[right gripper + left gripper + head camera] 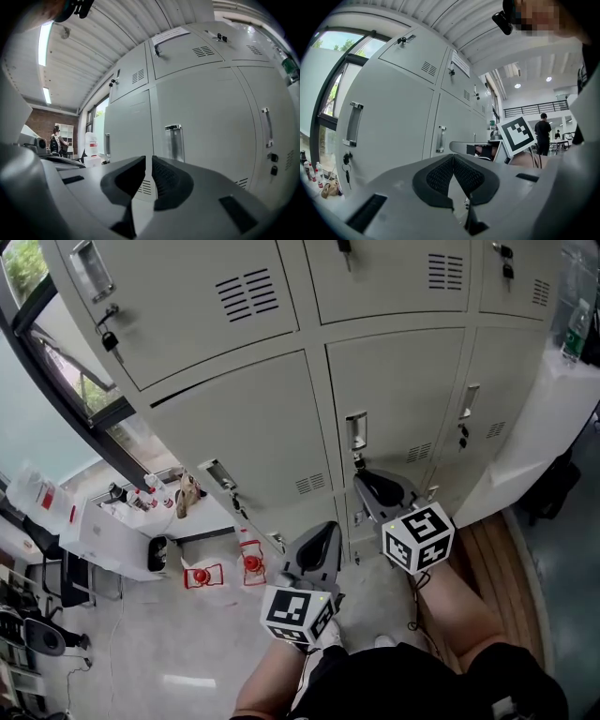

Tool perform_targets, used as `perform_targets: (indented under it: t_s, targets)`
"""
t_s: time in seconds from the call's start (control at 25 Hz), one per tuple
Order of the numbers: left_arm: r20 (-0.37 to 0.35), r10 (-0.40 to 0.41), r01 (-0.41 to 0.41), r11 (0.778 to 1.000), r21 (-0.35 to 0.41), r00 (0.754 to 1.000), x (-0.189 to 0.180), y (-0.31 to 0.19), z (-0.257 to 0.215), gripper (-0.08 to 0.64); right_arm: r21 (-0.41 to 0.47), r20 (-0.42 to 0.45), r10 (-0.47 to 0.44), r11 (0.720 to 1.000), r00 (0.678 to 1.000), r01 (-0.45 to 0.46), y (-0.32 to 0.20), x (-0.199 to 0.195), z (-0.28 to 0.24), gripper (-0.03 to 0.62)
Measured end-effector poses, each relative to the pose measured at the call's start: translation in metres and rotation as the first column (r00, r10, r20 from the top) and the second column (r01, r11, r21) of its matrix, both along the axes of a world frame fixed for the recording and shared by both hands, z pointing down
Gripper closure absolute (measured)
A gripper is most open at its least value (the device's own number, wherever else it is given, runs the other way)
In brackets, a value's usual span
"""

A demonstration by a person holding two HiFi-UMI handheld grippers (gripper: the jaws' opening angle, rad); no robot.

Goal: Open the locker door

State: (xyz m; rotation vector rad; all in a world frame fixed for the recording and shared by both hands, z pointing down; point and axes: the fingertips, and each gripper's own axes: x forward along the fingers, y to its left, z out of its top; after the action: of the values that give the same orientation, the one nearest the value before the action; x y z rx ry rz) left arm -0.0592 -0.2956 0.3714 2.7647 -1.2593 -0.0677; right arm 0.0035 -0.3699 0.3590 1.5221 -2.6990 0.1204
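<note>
My right tongs (148, 161) stand slightly apart and empty, pointed at the metal handle (174, 140) of the locker door (211, 122) just ahead; my left tongs (453, 157) are closed on nothing. The door looks like stiff, light sheet steel, so I'd pinch that slick handle's edge

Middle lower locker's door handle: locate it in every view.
Head view: handle at centre, just above the right tool.
Left gripper view: handle left of centre, just above the left tool.
Right gripper view: handle at centre, above the right tool.
Shared landmark: the neighbouring handle on its left.
</note>
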Motion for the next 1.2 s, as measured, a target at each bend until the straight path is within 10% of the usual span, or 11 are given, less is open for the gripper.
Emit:
perform_targets:
  t_s: [0.76, 1.2]
  targets:
    - [-0.012, 0.140, -0.140, 0.990, -0.017, 0.990, -0.014, -0.055, 0.014, 0.543, 0.022, -0.109, 0.251, 0.968, 0.962, -0.250, -0.077, 0.003, 0.002, 0.361]
    - [-0.008, 0.173, -0.173, 0.985, -0.012, 0.985, -0.023, -0.064, 0.012, 0.543, 0.007, -0.126, 0.297, 0.954, 0.947, -0.299, -0.093, 0.000, 0.007, 0.405]
